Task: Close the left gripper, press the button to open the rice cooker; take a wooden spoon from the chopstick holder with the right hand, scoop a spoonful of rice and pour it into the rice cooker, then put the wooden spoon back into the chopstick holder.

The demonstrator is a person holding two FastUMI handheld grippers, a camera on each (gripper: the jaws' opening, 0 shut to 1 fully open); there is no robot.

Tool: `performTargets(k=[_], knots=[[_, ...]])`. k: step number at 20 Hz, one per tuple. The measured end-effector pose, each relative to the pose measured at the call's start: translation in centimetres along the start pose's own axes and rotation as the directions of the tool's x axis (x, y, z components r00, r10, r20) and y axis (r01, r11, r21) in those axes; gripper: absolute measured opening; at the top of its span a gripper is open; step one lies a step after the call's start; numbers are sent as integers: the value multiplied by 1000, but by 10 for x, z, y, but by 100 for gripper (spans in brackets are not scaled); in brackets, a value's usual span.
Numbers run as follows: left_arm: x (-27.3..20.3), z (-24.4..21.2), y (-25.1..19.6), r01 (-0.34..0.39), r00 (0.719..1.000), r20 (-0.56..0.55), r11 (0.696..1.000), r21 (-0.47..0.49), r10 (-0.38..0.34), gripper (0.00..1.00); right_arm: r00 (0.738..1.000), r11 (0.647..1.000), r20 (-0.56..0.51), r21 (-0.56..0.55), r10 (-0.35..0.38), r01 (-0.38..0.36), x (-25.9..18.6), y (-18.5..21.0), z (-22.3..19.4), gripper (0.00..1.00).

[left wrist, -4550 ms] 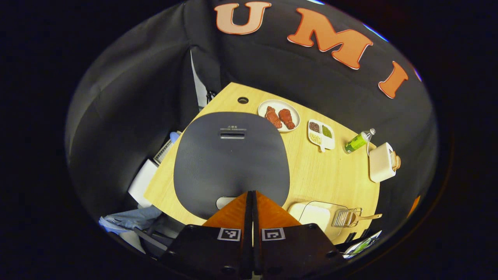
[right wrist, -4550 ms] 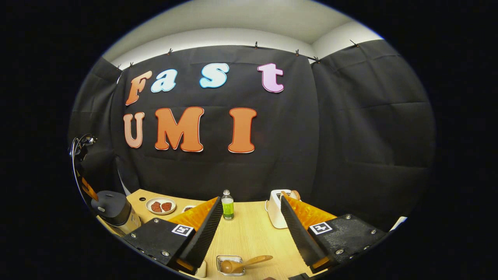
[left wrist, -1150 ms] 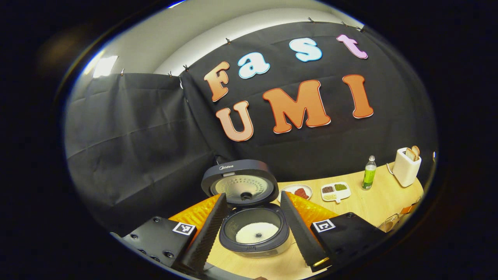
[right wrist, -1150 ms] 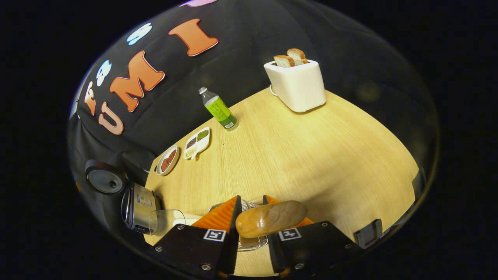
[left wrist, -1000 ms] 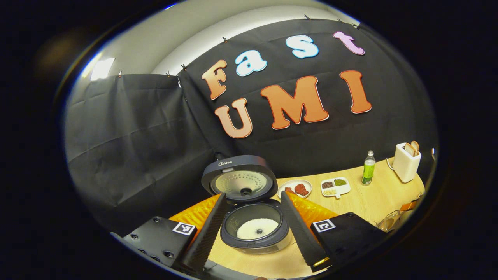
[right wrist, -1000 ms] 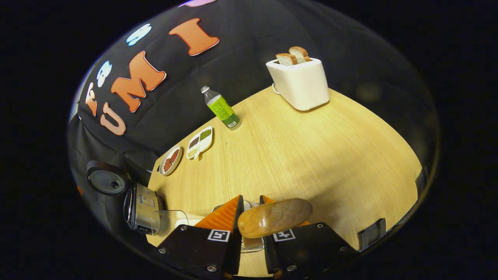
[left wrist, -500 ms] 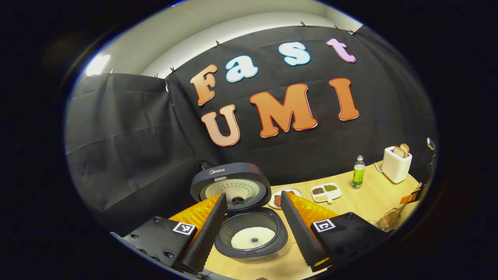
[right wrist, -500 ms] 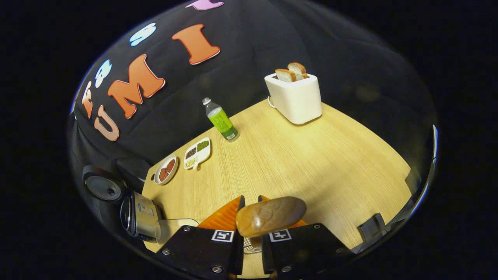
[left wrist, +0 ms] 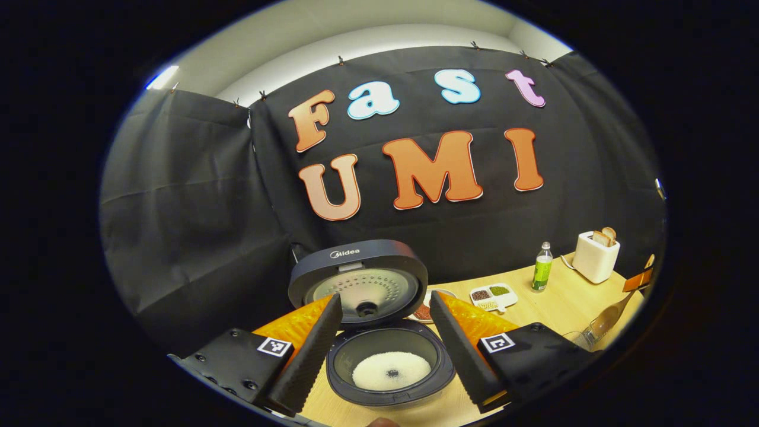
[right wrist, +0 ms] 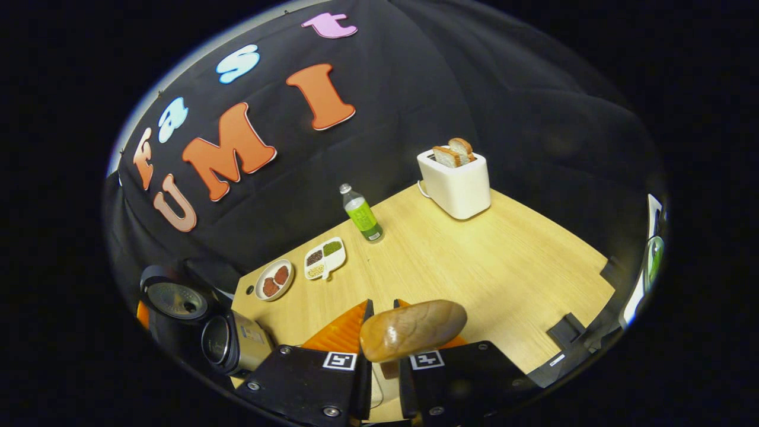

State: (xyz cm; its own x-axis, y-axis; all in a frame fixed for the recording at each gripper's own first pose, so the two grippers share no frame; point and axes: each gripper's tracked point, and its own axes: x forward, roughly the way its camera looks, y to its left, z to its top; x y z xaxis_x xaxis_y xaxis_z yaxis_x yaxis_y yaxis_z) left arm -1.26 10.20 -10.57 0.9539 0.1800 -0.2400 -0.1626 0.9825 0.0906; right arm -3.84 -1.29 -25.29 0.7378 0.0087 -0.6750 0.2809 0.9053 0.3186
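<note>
Your left gripper (left wrist: pixel 384 347) hangs with its jaws spread wide and nothing between them, just above the rice cooker (left wrist: pixel 388 370) on the wooden table (left wrist: pixel 557 305). The cooker's lid (left wrist: pixel 357 280) stands up and open, and a patch of white rice (left wrist: pixel 391 370) lies in the bottom of the pot.

Your right gripper (right wrist: pixel 379 329) has its jaws drawn close together on the wooden spoon (right wrist: pixel 413 329) — the spoon's bowl sits right in front of the camera, over the fingertips, and the handle runs down between them. From the left gripper view, the same spoon (left wrist: pixel 608 320) shows at the far right edge of the table, beside something of clear glass that is too small to make out.

In the right gripper view the cooker (right wrist: pixel 234 344) lies low on the left, near the table's edge. Further back along the table stand a plate of red meat (right wrist: pixel 274 280), a small divided dish (right wrist: pixel 325 259), a green bottle (right wrist: pixel 362 218) and a white toaster (right wrist: pixel 455 184) with two slices of bread (right wrist: pixel 453 151) in it — all well apart from the spoon.
</note>
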Motion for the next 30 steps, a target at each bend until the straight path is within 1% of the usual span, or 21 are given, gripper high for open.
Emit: performTargets(k=[6,8,9,10,12,14,15,16,17,19,21,22,23,24,28,29,30], knots=[[10,-12,31,21,1000,-10,1000,-15,-21,100,997,991,-49,-114,58,-64,0,61,-45,14],[10,-16,42,18,1000,-10,1000,-15,-18,100,997,984,-63,-169,48,-58,8,71,-62,14],[10,-18,48,13,1000,-11,1000,-14,-13,100,998,978,-62,-205,29,-41,12,71,-68,14],[10,-19,54,7,1000,-13,1000,-12,-7,100,998,969,-57,-246,6,-20,17,69,-75,18],[10,-23,65,-4,1000,-21,1000,-4,4,92,999,941,-37,-338,-31,17,26,68,-86,18],[10,-28,74,-9,1000,-30,1000,3,9,100,998,909,-17,-415,-60,48,35,66,-98,18],[11,-29,76,-9,999,-33,1000,6,9,100,997,895,-10,-442,-75,63,39,65,-103,18],[10,-30,78,-9,999,-35,1000,10,9,93,996,884,3,-459,-94,85,42,61,-106,19],[10,-31,80,-9,999,-36,1000,14,9,93,993,874,25,-474,-113,112,44,59,-106,19],[12,-34,83,-4,999,-41,1000,19,5,92,990,846,74,-513,-122,143,45,57,-102,19],[13,-37,82,7,999,-49,1000,21,-6,92,986,805,128,-570,-109,163,46,58,-102,18],[15,-39,81,13,999,-53,1000,21,-12,92,983,779,156,-602,-101,175,47,59,-103,19],[16,-40,80,17,998,-60,1000,22,-16,100,983,766,156,-619,-98,174,48,60,-108,19],[14,-41,78,23,998,-67,1000,20,-22,100,986,775,147,-611,-85,158,49,64,-118,18],[18,-43,72,43,997,-73,999,31,-40,100,983,834,146,-525,-109,170,56,60,-136,17],[18,-43,71,47,996,-74,998,36,-45,100,982,842,153,-511,-107,172,57,60,-136,14],[19,-43,71,50,996,-74,998,40,-46,100,982,848,157,-501,-107,173,59,59,-137,14]])
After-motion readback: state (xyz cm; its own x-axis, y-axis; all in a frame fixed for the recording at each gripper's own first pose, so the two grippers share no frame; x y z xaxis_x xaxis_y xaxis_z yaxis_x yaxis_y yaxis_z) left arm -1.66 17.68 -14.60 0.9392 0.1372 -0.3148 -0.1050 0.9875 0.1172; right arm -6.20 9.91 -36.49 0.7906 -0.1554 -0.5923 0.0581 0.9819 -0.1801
